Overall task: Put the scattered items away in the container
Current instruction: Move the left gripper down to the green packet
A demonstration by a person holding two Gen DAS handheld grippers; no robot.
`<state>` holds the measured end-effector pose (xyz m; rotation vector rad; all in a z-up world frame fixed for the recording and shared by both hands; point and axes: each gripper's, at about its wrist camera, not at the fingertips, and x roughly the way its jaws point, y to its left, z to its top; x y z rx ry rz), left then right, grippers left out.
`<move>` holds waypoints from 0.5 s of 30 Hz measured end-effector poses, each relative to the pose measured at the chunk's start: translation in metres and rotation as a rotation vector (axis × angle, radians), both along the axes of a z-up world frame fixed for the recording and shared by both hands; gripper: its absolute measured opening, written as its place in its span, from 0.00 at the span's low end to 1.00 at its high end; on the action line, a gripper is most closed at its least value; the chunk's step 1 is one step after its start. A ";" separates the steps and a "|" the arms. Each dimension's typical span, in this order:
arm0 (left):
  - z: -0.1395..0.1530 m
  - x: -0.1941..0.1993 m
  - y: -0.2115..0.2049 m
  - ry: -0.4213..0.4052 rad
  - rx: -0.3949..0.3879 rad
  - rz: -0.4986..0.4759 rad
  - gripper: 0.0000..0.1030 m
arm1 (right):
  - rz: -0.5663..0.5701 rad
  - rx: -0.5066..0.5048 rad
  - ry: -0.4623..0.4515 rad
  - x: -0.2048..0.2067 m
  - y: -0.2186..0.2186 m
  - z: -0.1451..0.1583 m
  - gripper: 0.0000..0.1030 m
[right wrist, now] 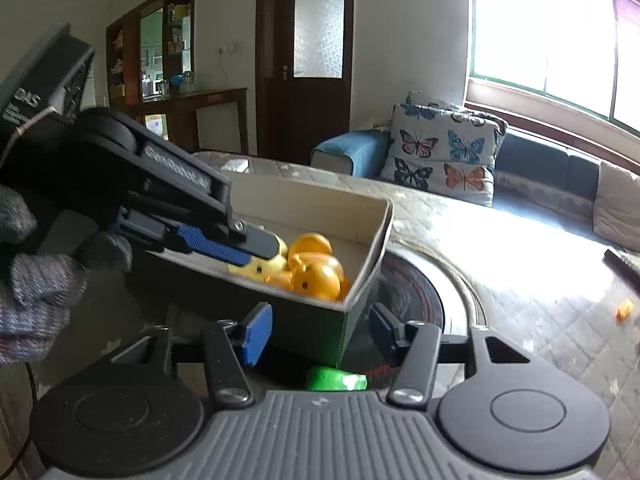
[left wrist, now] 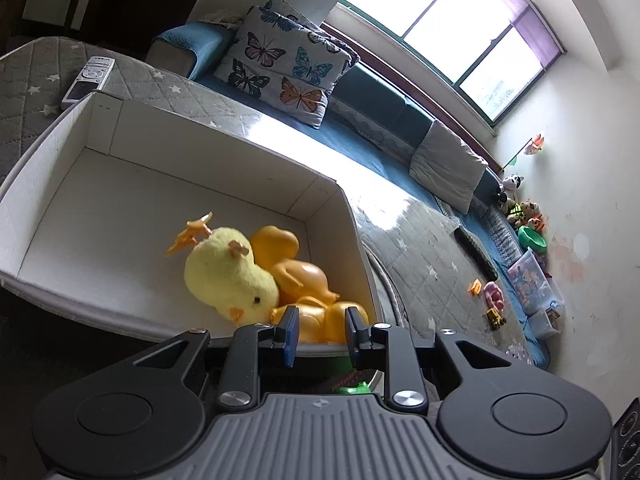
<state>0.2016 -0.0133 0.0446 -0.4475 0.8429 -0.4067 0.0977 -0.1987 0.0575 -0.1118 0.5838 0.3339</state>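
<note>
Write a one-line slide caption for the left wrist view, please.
Open left tool above the white cardboard box holding a yellow plush chick and orange plastic ducks.

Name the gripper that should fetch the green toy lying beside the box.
Right. The right gripper is open and empty, with the green toy just below its fingertips. The left gripper is also open but sits over the box, above the yellow ducks.

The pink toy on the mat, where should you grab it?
Grip the pink toy across its lumpy middle, coming down from above. It lies low on the quilted mat with open space around it, so the fingers can likely close over both sides. Its finer shape is too small to tell.
</note>
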 end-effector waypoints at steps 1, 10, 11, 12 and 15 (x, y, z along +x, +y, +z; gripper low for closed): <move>0.000 -0.003 0.000 -0.001 0.006 -0.002 0.26 | -0.006 0.000 0.003 -0.003 -0.001 -0.002 0.62; -0.004 -0.030 0.002 -0.013 0.030 -0.013 0.27 | -0.034 0.012 0.048 -0.025 -0.008 -0.018 0.66; -0.005 -0.033 0.002 -0.012 0.033 -0.014 0.27 | -0.037 0.011 0.054 -0.027 -0.008 -0.020 0.66; -0.006 -0.034 0.002 -0.009 0.032 -0.017 0.27 | -0.041 0.011 0.059 -0.028 -0.008 -0.021 0.66; -0.010 -0.039 -0.001 0.003 0.032 -0.026 0.27 | -0.053 0.021 0.075 -0.031 -0.008 -0.026 0.66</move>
